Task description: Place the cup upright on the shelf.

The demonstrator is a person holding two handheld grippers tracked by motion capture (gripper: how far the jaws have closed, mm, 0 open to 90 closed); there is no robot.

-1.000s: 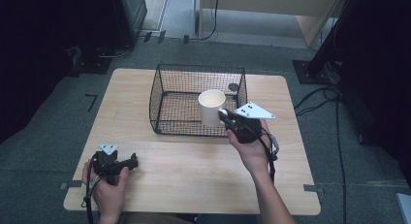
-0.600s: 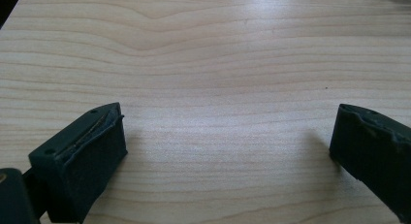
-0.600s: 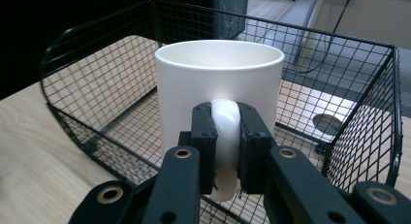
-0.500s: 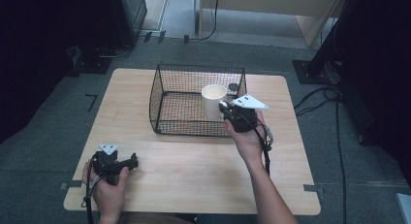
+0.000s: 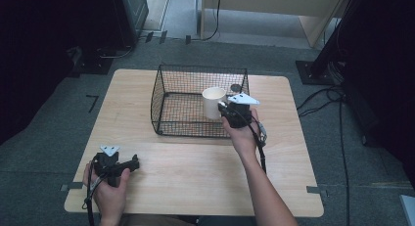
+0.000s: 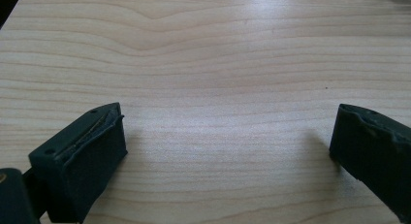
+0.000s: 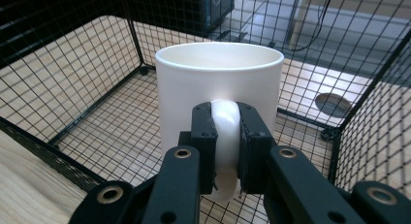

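The right tongs [image 7: 225,151] are clamped on the handle of a white mug [image 7: 218,88]; in the right gripper view both black pads press flat against the sides of the handle loop, with the mug body directly beyond them. The mug is upright, its mouth facing up, and nothing is visible inside it from this angle.

From the high view, the white mug [image 5: 214,102] sits within the black wire basket [image 5: 169,96], toward the basket's right-hand side and close to its near wall. Whether the base rests on the basket floor or hangs just clear of it cannot be determined. The right tongs [image 5: 224,108] reach over the basket's near right corner, carried by a hand whose forearm runs in from the bottom of the view.

The basket stands on the far half of the wooden surface [image 5: 195,177]. A round hole [image 7: 332,104] in the surface lies beyond the basket's far corner.

The left tongs [image 5: 133,163] lie low at the near left corner of the surface, well apart from the basket. In the left gripper view the left tongs [image 6: 228,146] are spread wide, bare wood between the pads, gripping nothing.
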